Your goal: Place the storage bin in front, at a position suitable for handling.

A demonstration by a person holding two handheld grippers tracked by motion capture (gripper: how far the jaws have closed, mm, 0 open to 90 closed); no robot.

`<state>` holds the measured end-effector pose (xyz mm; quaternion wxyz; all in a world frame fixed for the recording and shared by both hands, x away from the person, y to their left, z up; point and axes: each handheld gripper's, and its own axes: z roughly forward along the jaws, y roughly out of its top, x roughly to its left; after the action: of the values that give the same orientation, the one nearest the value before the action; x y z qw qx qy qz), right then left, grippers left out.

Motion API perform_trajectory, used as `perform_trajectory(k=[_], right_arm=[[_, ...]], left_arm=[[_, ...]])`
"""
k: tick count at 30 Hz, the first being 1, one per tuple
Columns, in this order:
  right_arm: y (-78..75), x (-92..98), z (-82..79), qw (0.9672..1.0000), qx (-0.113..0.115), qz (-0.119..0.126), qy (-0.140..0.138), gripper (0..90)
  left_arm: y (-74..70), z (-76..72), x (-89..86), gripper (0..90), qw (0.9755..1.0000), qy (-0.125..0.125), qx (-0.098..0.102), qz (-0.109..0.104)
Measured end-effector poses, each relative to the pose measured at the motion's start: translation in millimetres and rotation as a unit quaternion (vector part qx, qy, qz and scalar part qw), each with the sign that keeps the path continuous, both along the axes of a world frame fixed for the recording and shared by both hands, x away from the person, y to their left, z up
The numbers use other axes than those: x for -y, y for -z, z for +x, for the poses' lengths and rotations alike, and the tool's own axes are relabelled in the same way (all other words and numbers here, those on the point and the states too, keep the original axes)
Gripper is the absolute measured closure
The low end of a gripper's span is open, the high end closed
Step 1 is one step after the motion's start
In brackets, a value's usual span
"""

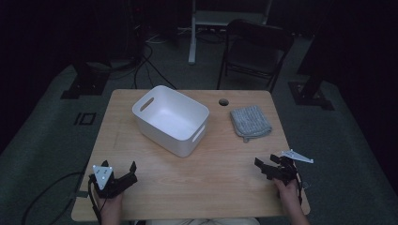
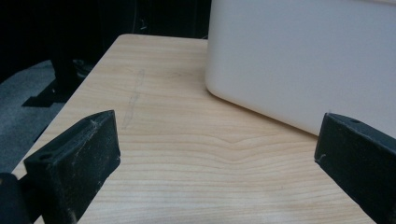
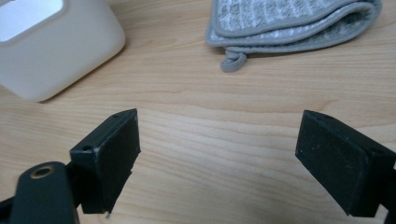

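Observation:
A white plastic bin (image 1: 171,119) with handle slots stands near the middle of the wooden table (image 1: 197,183); its wall (image 2: 303,60) rises just ahead of my left gripper. A folded grey cloth (image 1: 250,122) with a hanging loop lies to the bin's right, and in the right gripper view the cloth (image 3: 289,21) sits beyond my jaws. My left gripper (image 1: 126,172) rests at the table's front left, open and empty (image 2: 215,154). At the front right, my right gripper (image 1: 265,164) is also open with bare wood between its jaws (image 3: 217,149).
A round cable hole (image 1: 223,101) is in the table's far edge. A dark folding chair (image 1: 256,47) and a white stand (image 1: 192,33) are on the floor behind the table. Cables (image 1: 141,65) run across the floor at the back left.

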<state>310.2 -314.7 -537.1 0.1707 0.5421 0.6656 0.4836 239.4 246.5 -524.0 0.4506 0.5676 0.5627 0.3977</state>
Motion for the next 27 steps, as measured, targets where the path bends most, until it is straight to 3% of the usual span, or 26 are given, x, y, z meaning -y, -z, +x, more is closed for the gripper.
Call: perform_trajectory(k=[5, 6, 9, 10, 13, 14, 19, 25, 27], right_arm=[[0.8, -6.9, 2.5, 0.9999, 0.007, 0.004, 0.006, 13.3], [-0.2, -10.7, 3.2, 0.9999, 0.005, -0.007, -0.013, 12.7], [-3.7, -14.7, 2.9, 0.9995, 0.005, -0.021, -0.024, 12.7], [-6.8, -16.4, 3.8, 0.9989, 0.004, -0.004, -0.046, 12.4], [-8.8, -19.1, 6.5, 0.9989, -0.003, -0.002, -0.047, 12.5], [-10.4, -22.6, 9.5, 0.9987, -0.006, -0.015, -0.049, 12.5], [-13.4, -28.4, 15.8, 0.9980, -0.006, -0.017, -0.060, 12.5], [-21.9, -33.9, 28.4, 0.9972, 0.001, -0.013, -0.074, 12.5], [-27.6, -37.0, 32.1, 0.9963, 0.013, -0.015, -0.083, 12.5]], left_arm=[[0.9, 1.4, 1.6, 0.3, 1.0000, 0.005, -0.005, 0.003], [0.9, 1.1, 2.1, 0.3, 1.0000, 0.005, -0.005, 0.004], [0.8, 0.5, 2.1, 0.3, 1.0000, 0.003, -0.005, 0.003], [1.1, 0.4, 1.7, 0.3, 1.0000, 0.002, -0.007, 0.000], [1.1, 0.6, 1.4, 0.3, 1.0000, 0.002, -0.007, -0.002], [1.1, 0.6, 1.5, 0.3, 1.0000, 0.003, -0.006, -0.003], [1.2, 0.3, 3.3, 0.3, 0.9999, 0.005, -0.009, 0.008], [1.8, 0.9, 4.3, 0.3, 0.9999, 0.006, -0.013, 0.009], [1.9, 0.8, 4.3, 0.3, 0.9999, 0.006, -0.013, 0.008]])
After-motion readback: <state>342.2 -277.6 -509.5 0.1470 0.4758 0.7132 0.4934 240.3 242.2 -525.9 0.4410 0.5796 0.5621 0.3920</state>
